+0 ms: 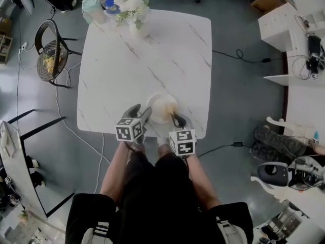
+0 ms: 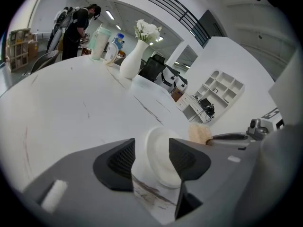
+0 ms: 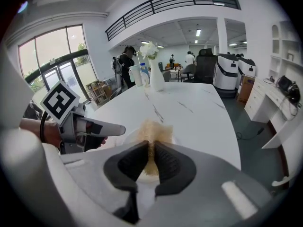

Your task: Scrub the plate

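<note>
A small white plate (image 1: pixel 158 107) lies on the white marble table (image 1: pixel 147 55) near its front edge. My left gripper (image 1: pixel 145 115) is at the plate's left side. In the left gripper view its jaws stand open (image 2: pixel 151 151) with the plate's rim (image 2: pixel 158 141) between them, and the pads do not press on it. My right gripper (image 1: pixel 175 118) is shut on a tan scrub sponge (image 3: pixel 152 131), which rests on the plate (image 3: pixel 131 137). The sponge (image 2: pixel 200 134) also shows at the plate's far edge in the left gripper view.
A white vase of flowers (image 1: pixel 133 6) and two bottles (image 1: pixel 96 10) stand at the table's far left corner. A black chair (image 1: pixel 51 52) is beside the table's left edge. White shelves (image 1: pixel 289 19) and cables lie to the right.
</note>
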`<control>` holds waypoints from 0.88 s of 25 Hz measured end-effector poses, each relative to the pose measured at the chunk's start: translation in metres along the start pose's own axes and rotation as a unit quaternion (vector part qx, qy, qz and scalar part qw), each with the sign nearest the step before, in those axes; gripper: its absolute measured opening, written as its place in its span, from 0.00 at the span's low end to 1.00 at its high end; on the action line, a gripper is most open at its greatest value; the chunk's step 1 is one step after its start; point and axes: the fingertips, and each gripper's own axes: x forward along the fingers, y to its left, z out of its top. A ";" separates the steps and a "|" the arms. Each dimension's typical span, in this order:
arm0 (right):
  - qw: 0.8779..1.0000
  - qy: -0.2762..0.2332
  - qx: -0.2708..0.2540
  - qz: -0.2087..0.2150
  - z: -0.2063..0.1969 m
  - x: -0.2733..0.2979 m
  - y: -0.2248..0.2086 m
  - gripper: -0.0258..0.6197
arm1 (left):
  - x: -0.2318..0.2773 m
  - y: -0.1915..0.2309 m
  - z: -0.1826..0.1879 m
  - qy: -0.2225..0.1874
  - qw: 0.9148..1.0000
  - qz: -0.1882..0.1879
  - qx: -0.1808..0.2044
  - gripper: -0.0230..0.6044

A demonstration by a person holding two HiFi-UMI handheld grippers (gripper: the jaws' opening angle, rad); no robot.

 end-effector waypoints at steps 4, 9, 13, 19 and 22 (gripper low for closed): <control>1.000 -0.029 -0.006 -0.003 0.020 -0.010 0.002 0.11 | -0.015 -0.009 0.016 -0.018 0.999 0.007 0.041 0.27; 0.996 -0.088 -0.033 -0.010 0.057 -0.033 0.006 0.11 | -0.040 -0.025 0.047 -0.058 0.995 0.014 0.085 0.13; 0.989 -0.136 -0.049 -0.016 0.088 -0.054 0.008 0.11 | -0.063 -0.040 0.079 -0.095 0.989 0.015 0.110 0.07; 0.979 -0.200 -0.048 -0.015 0.132 -0.090 0.009 0.11 | -0.098 -0.070 0.124 -0.143 0.977 0.009 0.158 0.05; 0.972 -0.230 -0.045 -0.016 0.154 -0.108 0.008 0.11 | -0.115 -0.082 0.141 -0.162 0.970 0.005 0.180 0.05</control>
